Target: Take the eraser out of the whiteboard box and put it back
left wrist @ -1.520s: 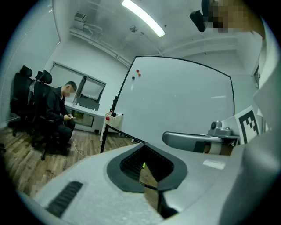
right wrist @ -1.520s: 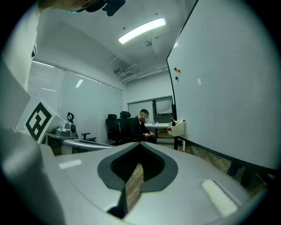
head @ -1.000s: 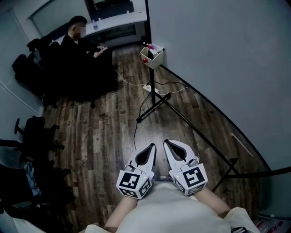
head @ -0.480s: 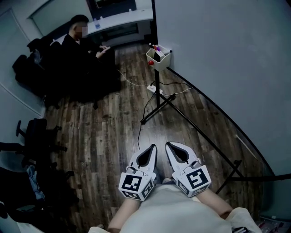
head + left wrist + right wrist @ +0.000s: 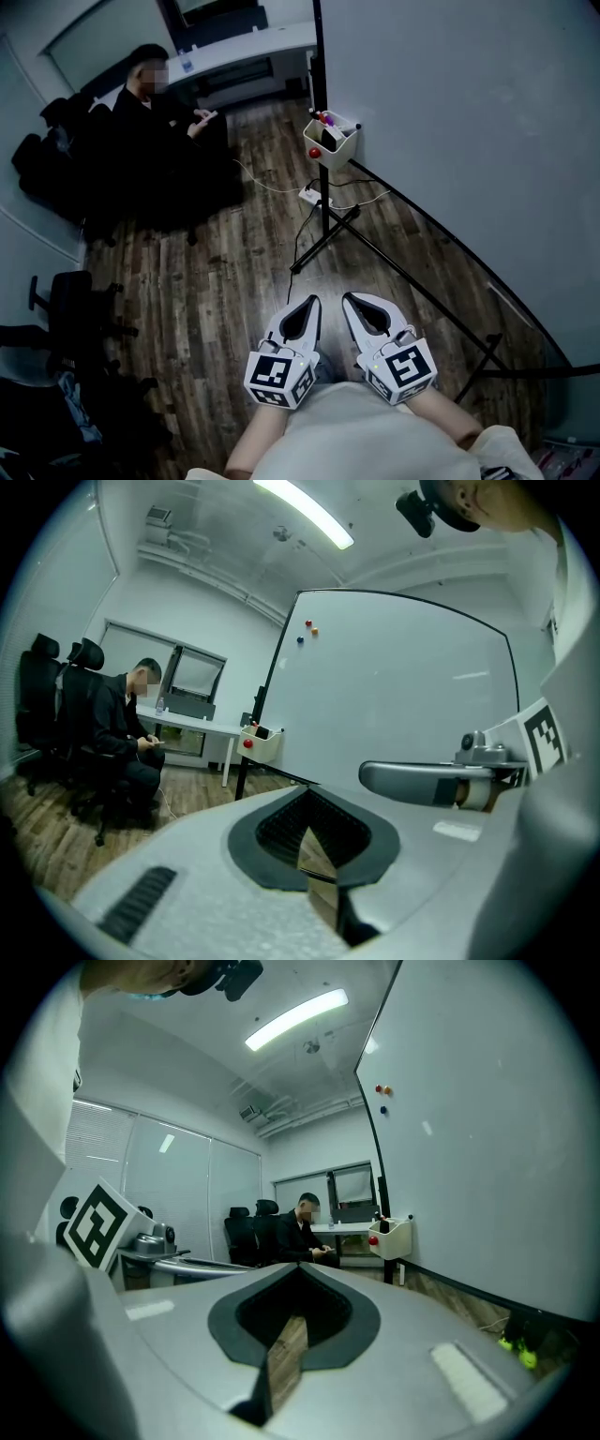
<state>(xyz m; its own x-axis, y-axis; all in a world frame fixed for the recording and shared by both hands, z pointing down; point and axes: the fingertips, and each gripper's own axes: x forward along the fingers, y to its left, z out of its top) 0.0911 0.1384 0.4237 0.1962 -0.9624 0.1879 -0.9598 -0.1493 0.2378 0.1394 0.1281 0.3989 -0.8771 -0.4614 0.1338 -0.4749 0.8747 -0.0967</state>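
Whiteboard box (image 5: 331,142) nearer than a second ago, still out of reach. Left claw (image 5: 312,302) and right claw (image 5: 347,300) closed, empty.

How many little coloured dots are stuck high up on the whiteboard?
3, close together high on the whiteboard: a red dot, an orange dot right beside it, and a blue dot just below. None seem hidden.

A seated person (image 5: 141,122) sits near a white desk (image 5: 253,42); black office chairs (image 5: 66,295) and a power strip (image 5: 311,196) rest on the wood floor (image 5: 216,281).
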